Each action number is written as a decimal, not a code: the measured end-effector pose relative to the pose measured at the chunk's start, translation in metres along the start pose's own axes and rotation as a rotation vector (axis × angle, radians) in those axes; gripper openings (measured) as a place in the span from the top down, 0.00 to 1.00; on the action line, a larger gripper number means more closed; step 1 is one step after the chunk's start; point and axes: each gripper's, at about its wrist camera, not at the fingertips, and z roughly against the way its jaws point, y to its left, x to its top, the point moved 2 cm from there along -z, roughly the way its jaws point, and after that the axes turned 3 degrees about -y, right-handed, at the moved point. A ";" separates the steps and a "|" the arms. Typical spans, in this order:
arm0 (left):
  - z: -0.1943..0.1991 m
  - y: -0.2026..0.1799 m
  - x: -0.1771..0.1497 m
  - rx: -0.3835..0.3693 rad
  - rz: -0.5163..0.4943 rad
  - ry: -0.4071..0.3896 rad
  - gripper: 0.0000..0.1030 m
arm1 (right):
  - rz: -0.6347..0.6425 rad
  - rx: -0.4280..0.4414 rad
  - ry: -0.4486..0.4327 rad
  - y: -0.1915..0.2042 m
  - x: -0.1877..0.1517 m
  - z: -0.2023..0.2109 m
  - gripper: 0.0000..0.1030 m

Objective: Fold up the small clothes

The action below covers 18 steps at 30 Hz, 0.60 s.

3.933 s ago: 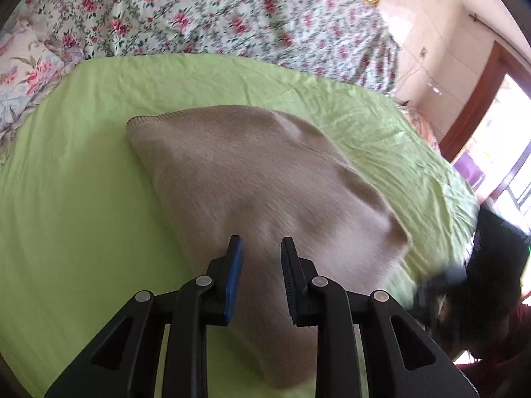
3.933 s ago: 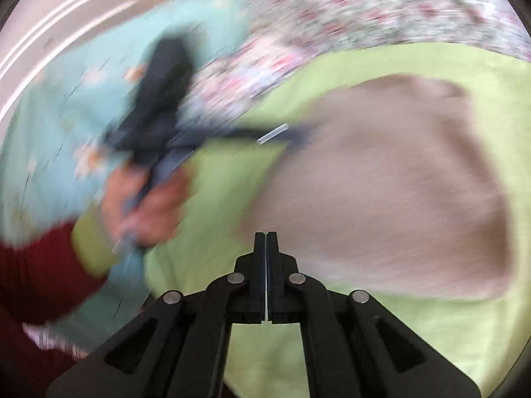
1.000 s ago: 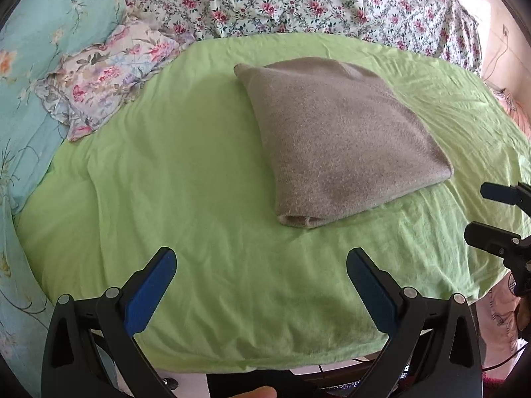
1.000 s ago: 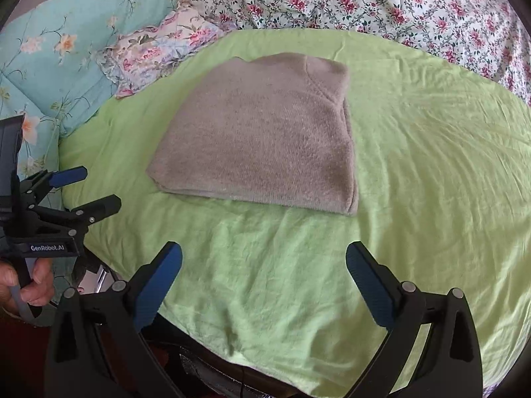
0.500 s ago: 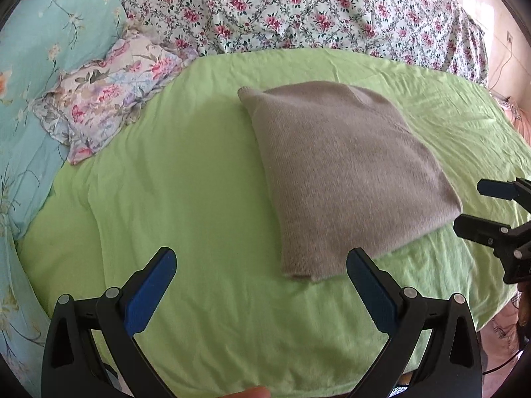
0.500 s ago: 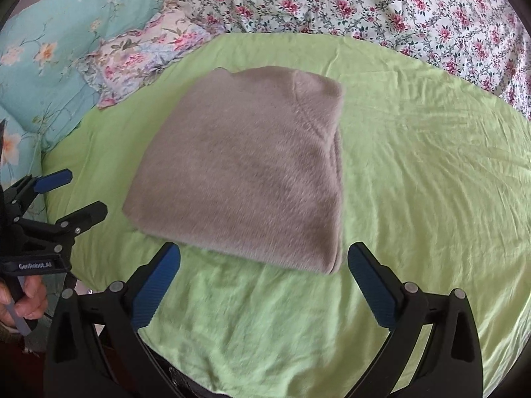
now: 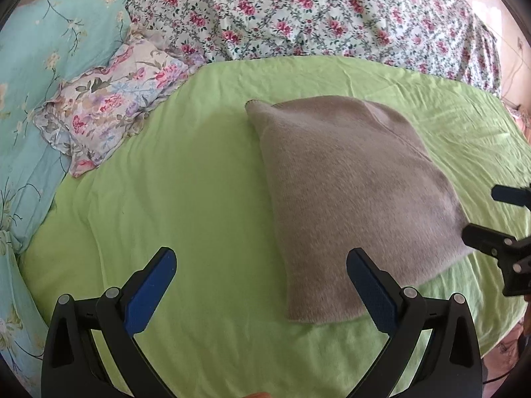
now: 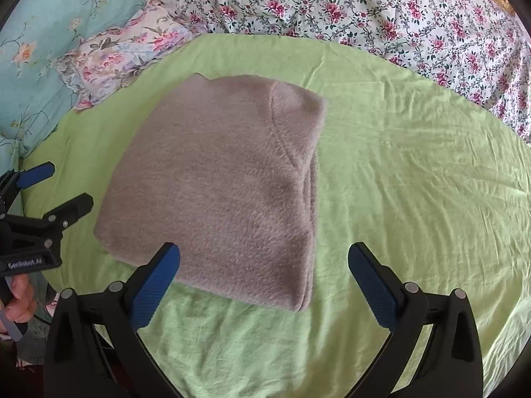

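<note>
A beige fuzzy sweater (image 7: pixel 351 199) lies folded into a neat rectangle on the green sheet (image 7: pixel 199 199); it also shows in the right wrist view (image 8: pixel 225 192). My left gripper (image 7: pixel 262 285) is wide open and empty, just short of the sweater's near left corner. My right gripper (image 8: pixel 264 282) is wide open and empty over the sweater's near edge. The right gripper shows at the right edge of the left wrist view (image 7: pixel 497 219), and the left gripper at the left edge of the right wrist view (image 8: pixel 49 192); both are apart from the sweater.
A floral quilt (image 7: pixel 315 16) covers the far side of the bed. A flowered pillow (image 7: pixel 109 106) and a turquoise pillow (image 7: pixel 39 66) lie at the left. The green sheet (image 8: pixel 415 182) stretches to the right of the sweater, with the bed's edge near me.
Both grippers have moved forward toward the folded sweater, which now looms larger. Both stay wide open. The sweater has not moved.
</note>
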 end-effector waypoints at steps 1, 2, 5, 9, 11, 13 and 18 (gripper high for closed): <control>-0.001 0.000 0.002 0.004 0.005 0.002 0.00 | -0.003 -0.002 -0.001 0.000 0.000 0.000 0.02; -0.003 0.001 0.003 0.008 0.008 0.005 0.00 | -0.005 -0.004 -0.002 -0.001 0.001 0.000 0.02; -0.007 0.001 0.009 0.034 0.011 0.006 0.00 | -0.004 -0.011 -0.009 -0.006 0.007 0.000 0.02; -0.011 -0.002 0.015 0.051 0.009 0.013 0.00 | -0.013 -0.006 -0.016 -0.008 0.013 0.000 0.02; -0.013 -0.005 0.017 0.064 0.002 0.019 0.00 | -0.017 0.004 -0.019 -0.009 0.016 0.000 0.02; -0.012 -0.009 0.018 0.074 -0.009 0.018 0.00 | -0.021 0.009 -0.022 -0.009 0.018 0.000 0.02; -0.014 -0.016 0.021 0.085 -0.035 0.018 0.00 | -0.028 0.018 -0.021 -0.009 0.021 -0.002 0.02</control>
